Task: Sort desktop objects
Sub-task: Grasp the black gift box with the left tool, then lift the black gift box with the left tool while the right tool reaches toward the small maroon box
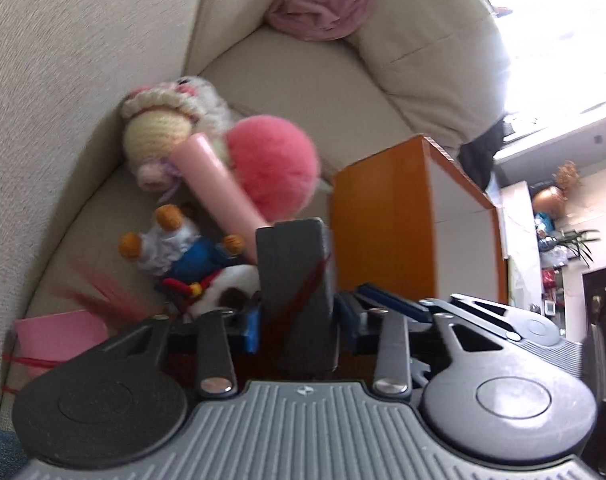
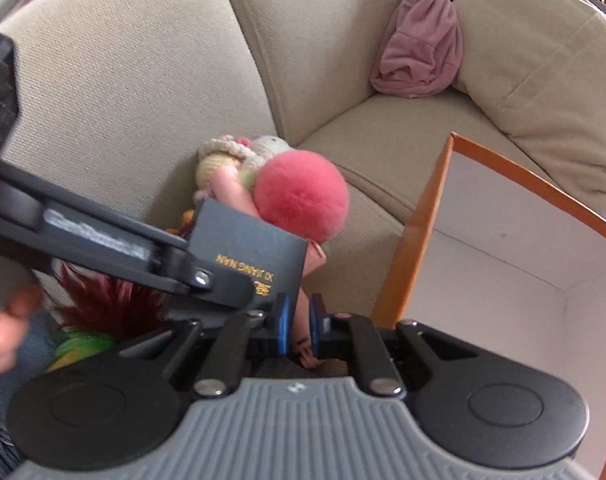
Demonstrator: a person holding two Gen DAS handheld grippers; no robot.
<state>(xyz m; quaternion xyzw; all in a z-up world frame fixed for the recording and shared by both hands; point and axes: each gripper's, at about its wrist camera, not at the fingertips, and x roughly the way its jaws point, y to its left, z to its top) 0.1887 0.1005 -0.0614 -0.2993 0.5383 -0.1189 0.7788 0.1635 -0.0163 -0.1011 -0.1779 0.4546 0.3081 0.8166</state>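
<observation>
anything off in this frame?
Yes. Both claws work the same pile: the left claw straddles a grey box, the right claw pinches something pinkish beside it. The orange box stands empty.

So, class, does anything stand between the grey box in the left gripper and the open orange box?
Yes: the pink stick, clamped in the right gripper, runs past the grey box on the side facing the orange box.

Left hand-held gripper (image 1: 299, 312) jaws clamped, right hand-held gripper (image 2: 300, 320) jaws nearly together, both angled downward
</observation>
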